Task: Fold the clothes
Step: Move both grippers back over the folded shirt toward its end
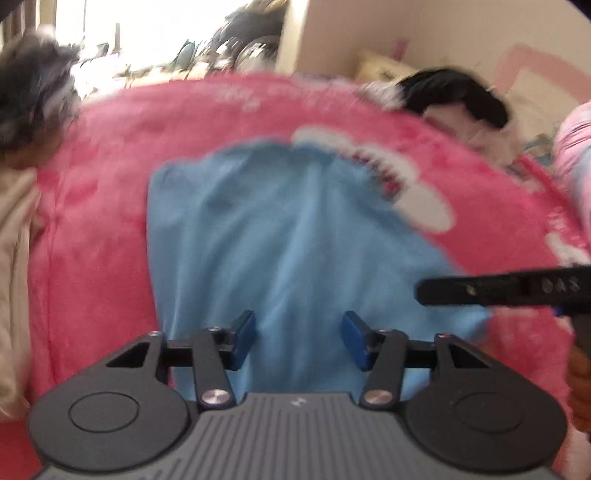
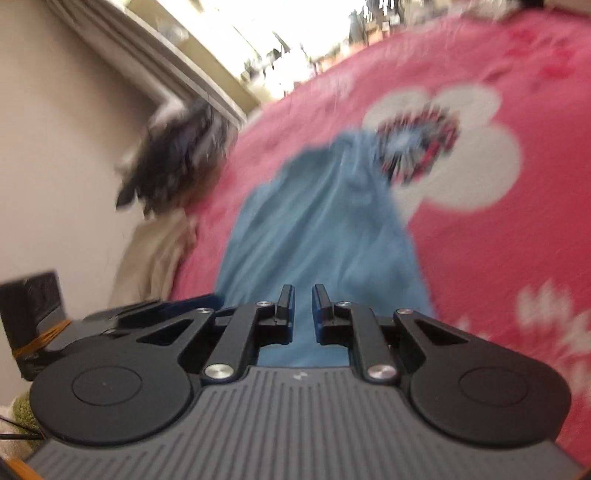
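Daylight strong, from window (image 1: 110,33) far ahead-left of left gripper (image 1: 299,339); we see it blown out white in both views. Heavy motion blur on pink blanket (image 2: 498,258) and blue garment (image 1: 280,240); we find only gripper bodies sharp. Fisheye bends edges, corners dark. Shadows soft.
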`<state>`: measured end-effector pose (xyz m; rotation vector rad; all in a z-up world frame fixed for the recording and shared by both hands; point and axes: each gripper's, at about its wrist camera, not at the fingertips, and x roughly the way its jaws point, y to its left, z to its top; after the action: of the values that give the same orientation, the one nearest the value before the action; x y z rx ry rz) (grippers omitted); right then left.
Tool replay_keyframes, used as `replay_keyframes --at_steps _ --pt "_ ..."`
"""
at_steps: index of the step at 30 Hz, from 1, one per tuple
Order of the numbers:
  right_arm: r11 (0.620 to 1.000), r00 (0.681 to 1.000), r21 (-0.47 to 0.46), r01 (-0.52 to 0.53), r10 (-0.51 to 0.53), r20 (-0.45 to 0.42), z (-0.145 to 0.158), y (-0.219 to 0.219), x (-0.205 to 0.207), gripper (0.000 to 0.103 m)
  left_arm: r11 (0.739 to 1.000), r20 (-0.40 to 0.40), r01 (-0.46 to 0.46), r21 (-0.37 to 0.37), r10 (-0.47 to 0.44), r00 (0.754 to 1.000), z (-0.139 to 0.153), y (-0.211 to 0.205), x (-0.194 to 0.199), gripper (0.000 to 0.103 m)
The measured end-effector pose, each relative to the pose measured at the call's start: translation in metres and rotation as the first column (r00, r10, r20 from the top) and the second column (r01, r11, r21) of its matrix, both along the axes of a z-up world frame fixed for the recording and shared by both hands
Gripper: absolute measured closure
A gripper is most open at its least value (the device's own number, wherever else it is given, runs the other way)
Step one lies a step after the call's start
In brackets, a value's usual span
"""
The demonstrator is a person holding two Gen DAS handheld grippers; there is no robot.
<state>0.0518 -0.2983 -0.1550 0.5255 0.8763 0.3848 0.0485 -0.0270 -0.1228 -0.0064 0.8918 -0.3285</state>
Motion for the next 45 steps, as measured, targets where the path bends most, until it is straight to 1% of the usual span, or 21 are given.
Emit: replay_keyframes --at_steps 3,5,7,8,10,12,14,17,20,21,22,24,25,26,30,33,36,37,41,42,45 --pt "0.998 0.998 -0.022 -0.058 0.057 -0.037 -0.009 0.020 0.004 0.100 0.998 0.013 -0.068 0.002 0.068 0.998 -0.003 0.020 -0.001 0.051" --pt "0.998 0.997 0.038 0.049 -0.046 -0.064 -0.010 -0.008 0.006 0.101 0.993 0.024 -0.115 0.014 0.115 0.993 0.001 0.034 -0.002 0.052" --pt "0.991 0.990 -0.003 0.135 -0.135 -0.042 -0.004 -0.029 0.006 0.094 0.989 0.041 -0.148 0.027 0.146 0.988 0.009 0.047 -0.002 0.052" --pt "0.986 0.986 -0.032 0.165 -0.166 -0.031 -0.001 -0.036 0.006 0.094 0.989 0.058 -0.148 0.017 0.147 0.987 0.014 0.049 -0.002 0.052" --pt "0.981 0.982 0.032 0.190 -0.191 0.003 0.008 -0.046 0.004 0.094 0.991 0.095 -0.136 -0.015 0.137 0.986 0.027 0.050 -0.002 0.050" --pt "0.987 0.987 0.072 0.144 -0.149 0.063 0.020 -0.036 0.006 0.094 0.995 0.107 -0.089 -0.048 0.094 0.990 0.032 0.040 0.005 0.049" --pt "0.998 0.994 0.049 0.037 -0.041 0.102 0.027 -0.007 0.017 0.094 0.997 0.072 -0.041 -0.061 0.045 0.996 0.027 0.021 0.019 0.049" --pt "0.992 0.994 0.076 -0.098 0.094 0.054 0.015 0.031 0.036 0.094 0.999 0.001 -0.023 -0.047 0.023 1.000 0.004 0.002 0.040 0.050" --pt "0.995 0.997 0.057 -0.081 0.082 -0.003 -0.007 0.034 0.045 0.097 0.994 0.004 -0.082 -0.072 0.083 0.997 -0.002 0.019 0.047 0.050" --pt "0.997 0.998 0.060 -0.051 0.053 -0.020 -0.013 0.024 0.045 0.103 0.992 0.017 -0.108 -0.065 0.110 0.994 0.000 0.026 0.048 0.052" --pt "0.998 0.999 0.062 -0.021 0.024 -0.036 -0.019 0.014 0.045 0.103 0.990 0.037 -0.136 -0.032 0.137 0.990 0.003 0.034 0.050 0.051" --pt "0.998 0.999 0.058 0.031 -0.030 -0.022 -0.008 -0.005 0.041 0.103 0.983 0.066 -0.181 0.013 0.180 0.981 0.008 0.048 0.055 0.051" --pt "0.998 1.000 0.054 0.016 -0.016 -0.008 -0.004 -0.001 0.041 0.097 0.981 0.066 -0.195 -0.001 0.195 0.979 0.012 0.056 0.058 0.051" --pt "0.999 1.000 0.049 -0.001 0.001 0.007 0.000 0.004 0.041 0.097 0.978 0.065 -0.209 -0.017 0.209 0.976 0.015 0.063 0.062 0.051" --pt "0.997 0.995 0.027 -0.071 0.069 0.066 0.014 0.026 0.041 0.097 0.985 0.107 -0.170 -0.006 0.170 0.980 0.026 0.055 0.074 0.049" --pt "0.993 0.987 0.007 -0.122 0.120 0.109 0.025 0.042 0.041 0.097 0.992 0.083 -0.128 0.011 0.127 0.988 0.016 0.035 0.088 0.049" --pt "0.974 0.973 -0.091 -0.208 0.215 0.082 0.016 0.072 0.037 0.098 0.990 0.061 -0.121 0.070 0.117 0.991 0.002 0.026 0.095 0.050" --pt "0.977 0.979 -0.116 -0.179 0.189 0.077 0.019 0.065 0.033 0.102 0.988 0.054 -0.127 0.085 0.122 0.991 -0.001 0.026 0.095 0.051" --pt "0.976 0.996 -0.214 -0.047 0.063 0.067 0.031 0.036 0.015 0.103 0.990 0.104 -0.139 0.033 0.135 0.985 0.017 0.047 0.074 0.048" --pt "0.971 0.997 -0.239 -0.014 0.031 0.066 0.034 0.029 0.011 0.097 0.990 0.109 -0.139 0.033 0.135 0.985 0.020 0.052 0.068 0.048" --pt "0.975 0.988 -0.190 -0.112 0.129 0.083 0.050 0.042 0.002 0.097 0.989 0.095 -0.142 0.046 0.137 0.986 0.031 0.067 0.052 0.048"
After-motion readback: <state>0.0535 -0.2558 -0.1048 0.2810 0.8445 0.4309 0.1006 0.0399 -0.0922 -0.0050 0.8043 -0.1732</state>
